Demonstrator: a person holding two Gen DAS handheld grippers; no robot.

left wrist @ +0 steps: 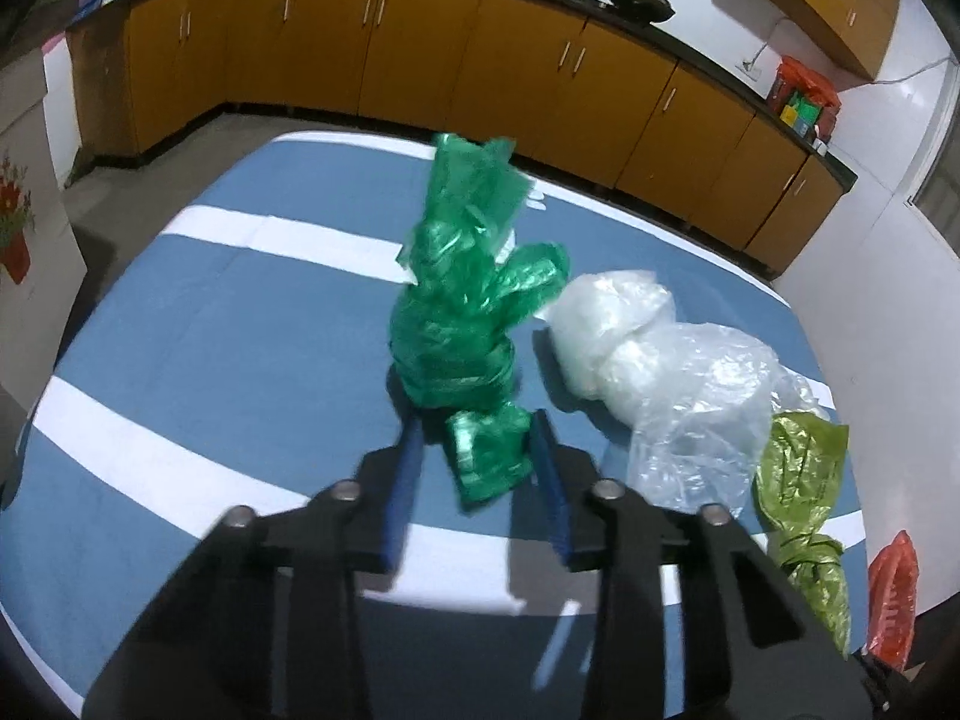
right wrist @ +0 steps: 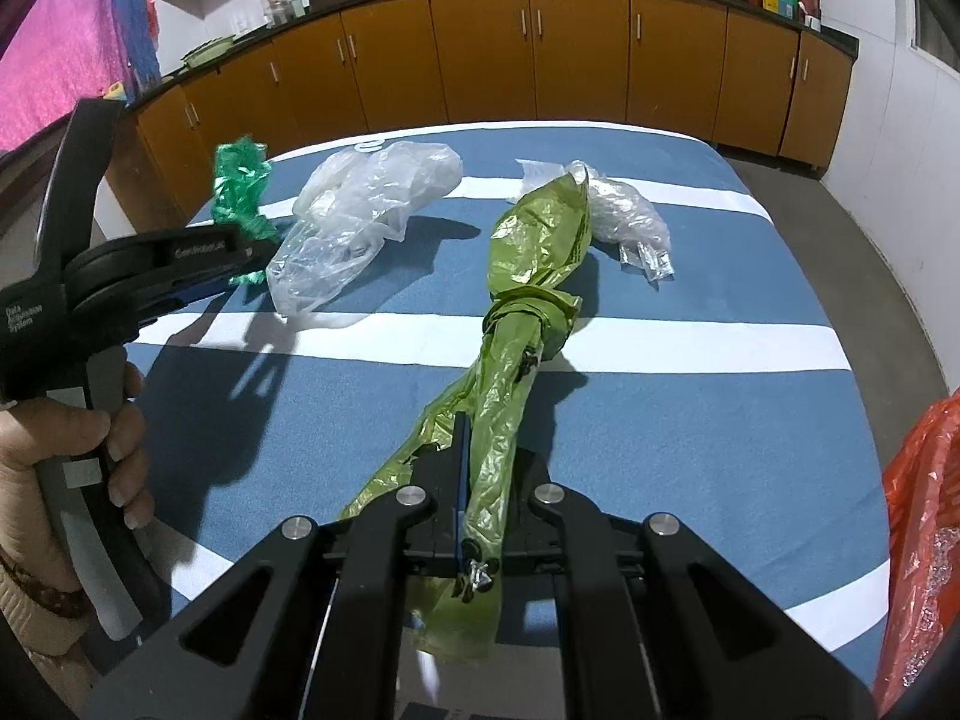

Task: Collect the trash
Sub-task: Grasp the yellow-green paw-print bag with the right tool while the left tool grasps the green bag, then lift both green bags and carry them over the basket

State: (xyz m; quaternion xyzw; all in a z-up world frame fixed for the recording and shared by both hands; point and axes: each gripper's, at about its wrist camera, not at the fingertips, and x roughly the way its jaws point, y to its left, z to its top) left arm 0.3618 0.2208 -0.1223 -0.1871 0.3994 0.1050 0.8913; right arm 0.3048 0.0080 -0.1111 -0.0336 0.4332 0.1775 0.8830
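Note:
A crumpled dark green plastic bag [left wrist: 468, 312] stands on the blue-and-white striped table [left wrist: 240, 360]. My left gripper [left wrist: 477, 450] is open, its blue pads on either side of the bag's lower end without pressing it. It also shows from the side in the right wrist view [right wrist: 240, 267], with the green bag [right wrist: 237, 192] at its tips. My right gripper [right wrist: 474, 450] is shut on an olive green plastic bag [right wrist: 528, 276] that stretches forward over the table. The olive bag also shows in the left wrist view [left wrist: 804, 480].
A clear plastic bag [left wrist: 660, 360] lies between the green and olive bags, also in the right wrist view [right wrist: 360, 210]. Another clear wrapper [right wrist: 624, 216] lies further back. An orange-red bag [right wrist: 924, 540] hangs at the table's right edge. Orange kitchen cabinets [right wrist: 540, 60] run behind.

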